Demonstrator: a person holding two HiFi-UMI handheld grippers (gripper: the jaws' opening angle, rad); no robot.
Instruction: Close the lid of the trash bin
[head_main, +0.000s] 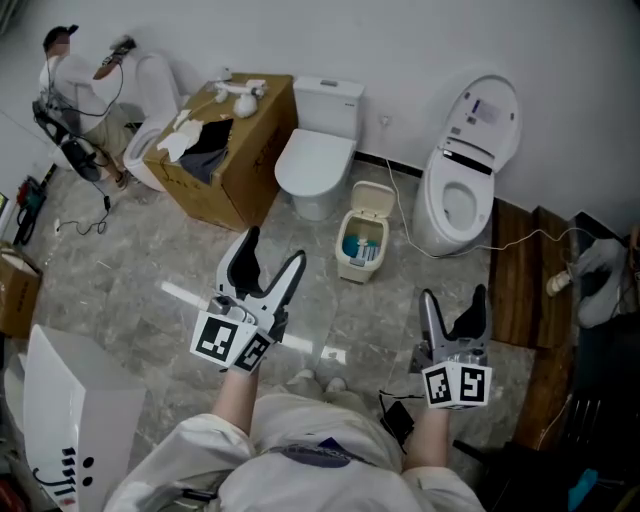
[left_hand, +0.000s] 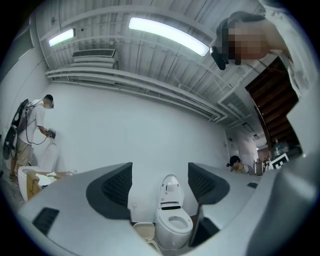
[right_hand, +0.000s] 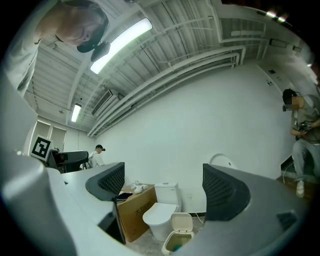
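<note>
A small cream trash bin (head_main: 360, 245) stands on the floor between two toilets. Its lid (head_main: 373, 198) is tipped up and back, and blue things show inside. The bin (right_hand: 178, 239) also appears low in the right gripper view, and its lid (left_hand: 144, 231) shows at the bottom of the left gripper view. My left gripper (head_main: 273, 255) is held well short of the bin and to its left, open and empty. My right gripper (head_main: 454, 300) hangs to the bin's right, nearer me, also open with nothing between its fingers. Both point roughly level toward the far wall.
A white toilet (head_main: 318, 150) with its seat down stands left of the bin. Another toilet (head_main: 468, 165) with its lid up stands to the right. A cardboard box (head_main: 228, 145) sits further left. Wooden boards (head_main: 520, 270) and a cable (head_main: 405, 215) lie at the right. A person (head_main: 75, 85) works at the far left.
</note>
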